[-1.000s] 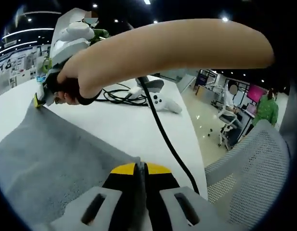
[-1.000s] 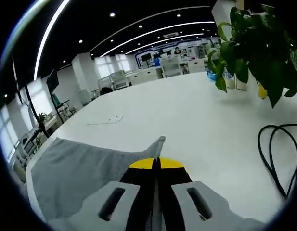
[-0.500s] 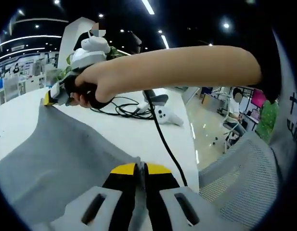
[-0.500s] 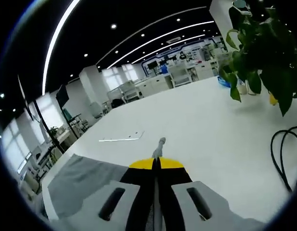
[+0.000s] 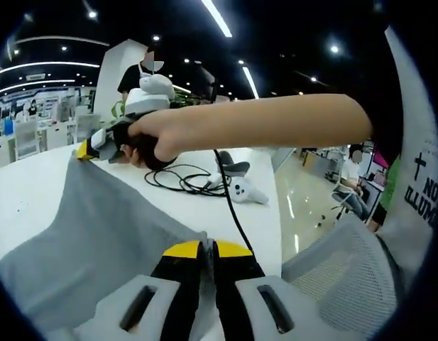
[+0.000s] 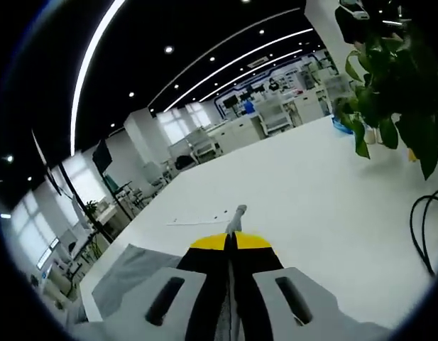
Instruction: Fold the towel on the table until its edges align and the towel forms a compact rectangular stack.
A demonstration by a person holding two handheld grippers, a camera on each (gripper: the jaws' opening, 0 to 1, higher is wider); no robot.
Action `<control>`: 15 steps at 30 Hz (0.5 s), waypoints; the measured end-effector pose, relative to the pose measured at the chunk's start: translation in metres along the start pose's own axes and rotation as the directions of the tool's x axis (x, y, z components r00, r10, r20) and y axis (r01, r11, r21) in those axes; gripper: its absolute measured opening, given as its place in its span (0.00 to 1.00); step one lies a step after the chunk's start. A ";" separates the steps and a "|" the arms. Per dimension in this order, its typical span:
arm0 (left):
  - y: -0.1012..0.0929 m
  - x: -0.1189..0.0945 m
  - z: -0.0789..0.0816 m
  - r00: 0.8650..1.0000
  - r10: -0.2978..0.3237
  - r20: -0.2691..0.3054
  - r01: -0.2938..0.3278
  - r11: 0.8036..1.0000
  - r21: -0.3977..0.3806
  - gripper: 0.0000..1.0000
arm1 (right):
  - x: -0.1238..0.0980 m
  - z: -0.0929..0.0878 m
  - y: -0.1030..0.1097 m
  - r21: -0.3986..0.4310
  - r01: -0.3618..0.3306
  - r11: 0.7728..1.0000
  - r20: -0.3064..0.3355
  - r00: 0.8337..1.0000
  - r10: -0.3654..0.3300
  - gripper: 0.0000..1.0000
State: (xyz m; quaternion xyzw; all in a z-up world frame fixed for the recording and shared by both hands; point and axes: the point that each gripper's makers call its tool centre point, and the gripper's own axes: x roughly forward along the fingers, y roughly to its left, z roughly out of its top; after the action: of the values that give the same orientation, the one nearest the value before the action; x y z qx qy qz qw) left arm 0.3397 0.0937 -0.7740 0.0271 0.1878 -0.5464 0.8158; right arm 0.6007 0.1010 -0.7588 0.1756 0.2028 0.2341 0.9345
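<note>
Left gripper view has the left gripper point(image 5: 206, 249) at the bottom, yellow-tipped fingers point(image 5: 182, 250) pinched shut on a near corner of the grey towel point(image 5: 84, 220). From there the cloth stretches up and away to a far corner clamped in the right gripper point(image 5: 87, 149), held by a hand point(image 5: 151, 135) with a bare forearm crossing the view. So the towel hangs taut between the two grippers, lifted off the white surface point(image 5: 27, 192), long axis running from near-bottom to upper left; its lower left part gets cut off by the edge of the view. Beyond it there's plenty of bare surface on the left, while a black cable point(image 5: 183, 181) and a white controller point(image 5: 243, 190) sit near the far right edge. A mesh chair point(image 5: 332, 277) is just off that edge. Right gripper view: its own fingers point(image 6: 213, 243) are closed on a towel corner poking out between the tips, with grey cloth point(image 6: 130, 273) trailing lower left, mostly hidden behind the gripper. Wide open white surface ahead, and a leafy plant point(image 6: 389, 99) plus a cable loop point(image 6: 424, 227) off to the right.
</note>
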 end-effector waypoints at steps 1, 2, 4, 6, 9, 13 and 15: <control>0.000 -0.002 0.001 1.000 0.002 0.002 -0.002 1.000 0.002 0.06 | 0.001 0.000 0.001 0.001 0.004 1.000 -0.009 1.000 -0.004 0.00; 0.001 -0.006 0.002 1.000 0.007 0.005 -0.007 1.000 -0.001 0.06 | 0.001 0.001 0.002 0.010 0.005 1.000 -0.012 1.000 -0.005 0.00; 0.002 -0.012 0.006 1.000 0.014 0.017 -0.014 1.000 -0.009 0.06 | 0.001 0.005 0.006 0.021 -0.002 1.000 -0.005 1.000 0.002 0.00; 0.002 -0.018 0.011 0.999 0.021 0.027 -0.021 1.000 -0.008 0.06 | 0.001 0.010 0.014 0.012 -0.008 1.000 -0.003 1.000 0.008 0.00; 0.002 -0.026 0.018 0.999 0.030 0.040 -0.030 1.000 -0.001 0.06 | 0.001 0.017 0.028 -0.002 -0.021 1.000 0.004 1.000 0.021 0.00; 0.005 -0.037 0.022 0.998 0.048 0.043 -0.048 0.999 0.008 0.06 | 0.003 0.021 0.041 -0.001 -0.032 0.999 0.005 0.999 0.032 0.00; 0.006 -0.046 0.025 0.997 0.058 0.055 -0.059 0.998 0.009 0.06 | 0.006 0.023 0.049 0.004 -0.036 0.999 0.009 0.999 0.036 0.00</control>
State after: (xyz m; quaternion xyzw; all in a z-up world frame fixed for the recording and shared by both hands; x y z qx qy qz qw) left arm 0.3372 0.1303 -0.7364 0.0219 0.1615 -0.5238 0.8361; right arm 0.5981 0.1388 -0.7203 0.1821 0.1957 0.2496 0.9307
